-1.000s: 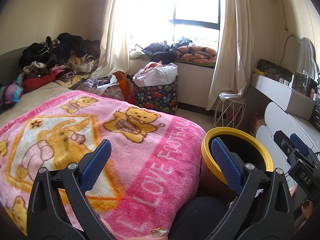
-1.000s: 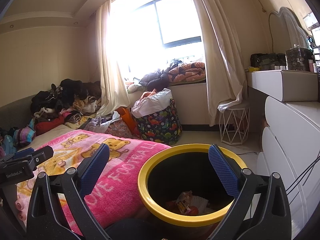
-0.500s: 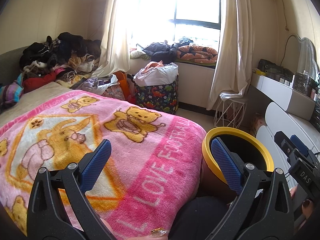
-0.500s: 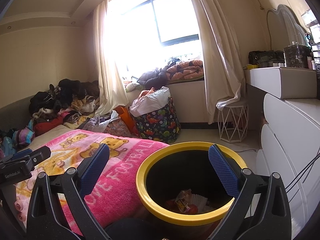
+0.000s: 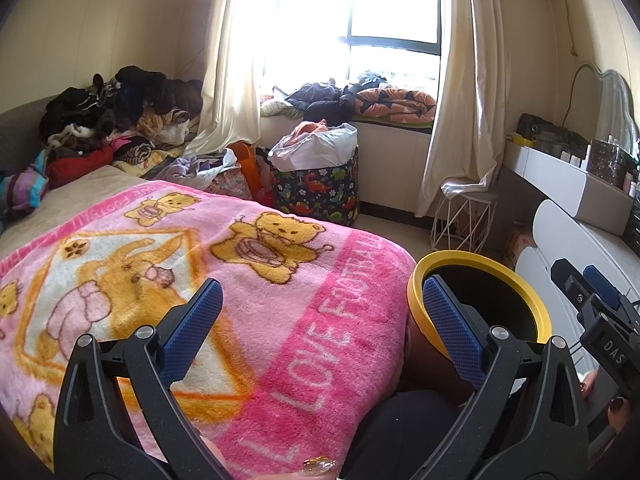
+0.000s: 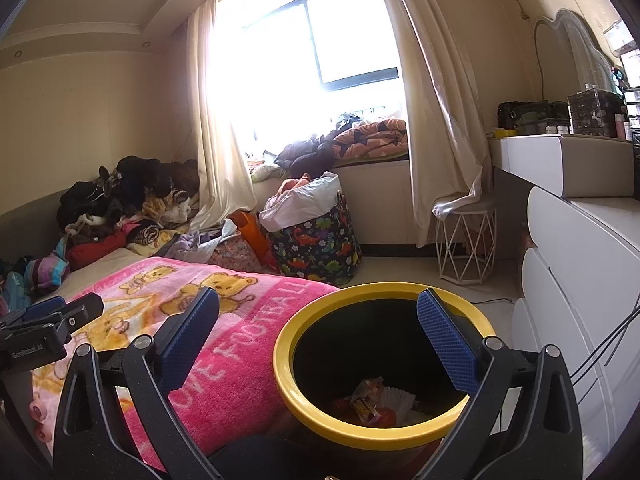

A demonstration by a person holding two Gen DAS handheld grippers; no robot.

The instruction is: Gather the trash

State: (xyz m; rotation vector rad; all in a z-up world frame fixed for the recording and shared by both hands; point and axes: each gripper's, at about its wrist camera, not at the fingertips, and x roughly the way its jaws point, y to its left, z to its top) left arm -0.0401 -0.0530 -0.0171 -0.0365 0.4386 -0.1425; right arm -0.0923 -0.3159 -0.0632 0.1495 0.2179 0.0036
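From the left wrist view, the left gripper (image 5: pixel 320 312) holds its fingers wide apart, empty, over a pink bear-print blanket (image 5: pixel 192 280) on the bed. Beyond stand a window, cream curtains, a dinosaur-print basket (image 5: pixel 320 188) and a heap of clothes (image 5: pixel 116 120). The yellow-rimmed bin (image 5: pixel 480 300) stands just beside the bed's corner; its inside looks black here.

From the right wrist view, the right gripper (image 6: pixel 320 336), fingers also spread and empty, hovers above that bin (image 6: pixel 288 384), revealing the trash (image 6: pixel 372 400) lying at the bottom. White drawers (image 6: pixel 580 280) line the right side.
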